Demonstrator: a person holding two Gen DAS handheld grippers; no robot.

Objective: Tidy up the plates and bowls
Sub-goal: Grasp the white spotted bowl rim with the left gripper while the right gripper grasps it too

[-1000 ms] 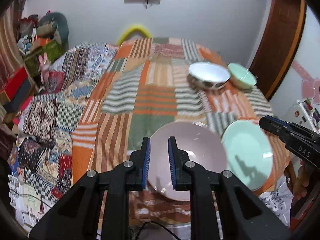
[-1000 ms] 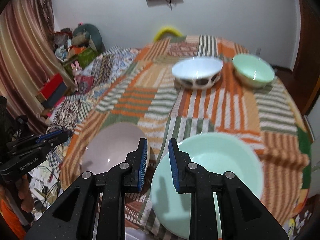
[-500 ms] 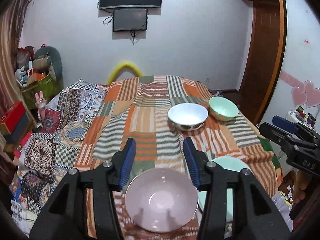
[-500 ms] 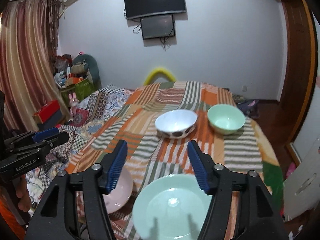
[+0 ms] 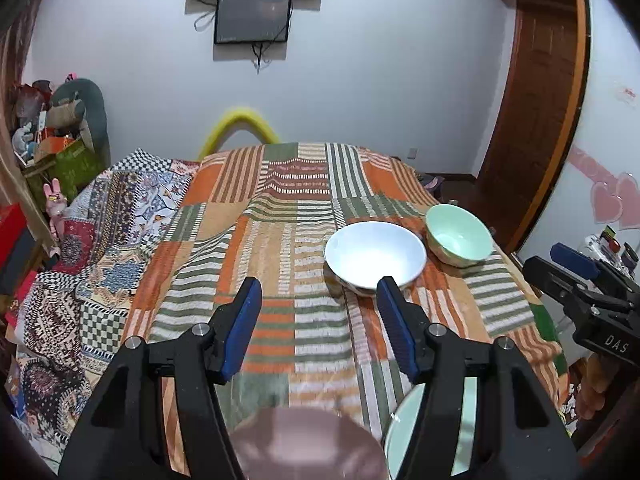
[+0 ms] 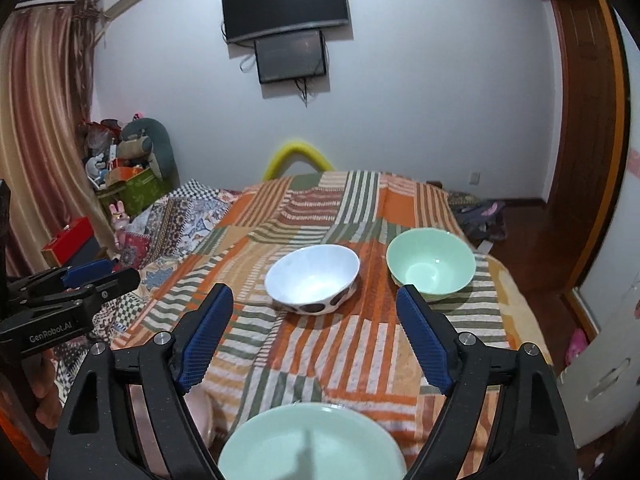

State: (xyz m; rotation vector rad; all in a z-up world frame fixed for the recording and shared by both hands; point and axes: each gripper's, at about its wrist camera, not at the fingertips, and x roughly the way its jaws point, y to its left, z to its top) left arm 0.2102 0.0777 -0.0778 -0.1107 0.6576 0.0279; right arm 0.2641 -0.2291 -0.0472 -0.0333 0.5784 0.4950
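A white bowl (image 5: 374, 254) with dark spots and a mint green bowl (image 5: 458, 236) stand side by side on the striped patchwork cloth (image 5: 280, 264). They also show in the right wrist view, white bowl (image 6: 312, 278) and green bowl (image 6: 431, 266). A pink plate (image 5: 308, 446) and a mint green plate (image 6: 312, 440) lie at the near edge. My left gripper (image 5: 318, 324) is open and empty above the pink plate. My right gripper (image 6: 314, 338) is open and empty above the green plate, whose rim shows in the left wrist view (image 5: 400, 432).
A patterned quilt (image 5: 80, 272) covers the left side. Boxes and toys (image 5: 60, 152) pile up in the far left corner. A wooden door (image 5: 532, 112) stands at the right. A yellow arch (image 5: 240, 128) rises behind the far edge.
Both grippers have opened wide from nearly shut and tilted upward and back. The plates have slid toward the bottom of each view and the bowls appear nearer.
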